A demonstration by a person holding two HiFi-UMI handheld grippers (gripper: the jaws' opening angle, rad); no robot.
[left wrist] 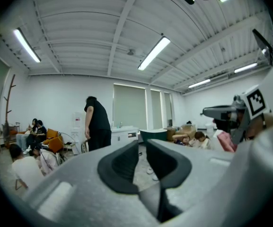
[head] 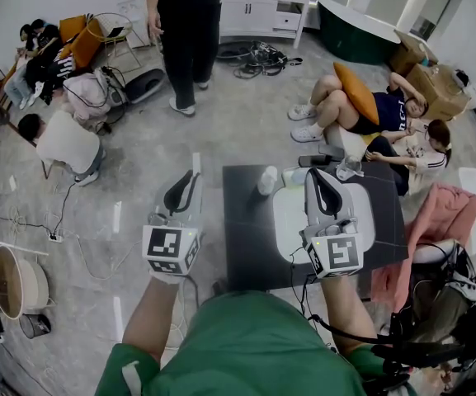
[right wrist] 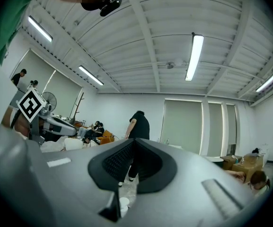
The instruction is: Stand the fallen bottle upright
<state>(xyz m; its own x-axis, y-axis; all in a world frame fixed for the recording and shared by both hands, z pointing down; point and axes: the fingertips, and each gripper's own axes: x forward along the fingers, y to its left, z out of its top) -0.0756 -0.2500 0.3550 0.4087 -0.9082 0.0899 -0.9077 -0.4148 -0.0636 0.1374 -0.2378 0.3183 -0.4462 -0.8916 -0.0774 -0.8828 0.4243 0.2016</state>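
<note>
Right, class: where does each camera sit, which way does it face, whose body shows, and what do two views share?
Head view: on the head, looking steeply down at the dark table; green shirt, forearms, left gripper and right gripper show.
Left gripper view: rides that gripper, faces level across the room; its slightly parted jaws show.
Right gripper view: likewise level; its closed jaws show.
Shared: both gripper views see the standing person in black.

The bottle [head: 267,180] is on the worktop [head: 246,254] near its far left corner, and a tray [head: 291,231] is on its middle. The left gripper [head: 193,176] is off the worktop's left edge, and the right gripper [head: 313,176] is above the tray. A standing person [head: 186,40] is beyond the worktop's far side.
</note>
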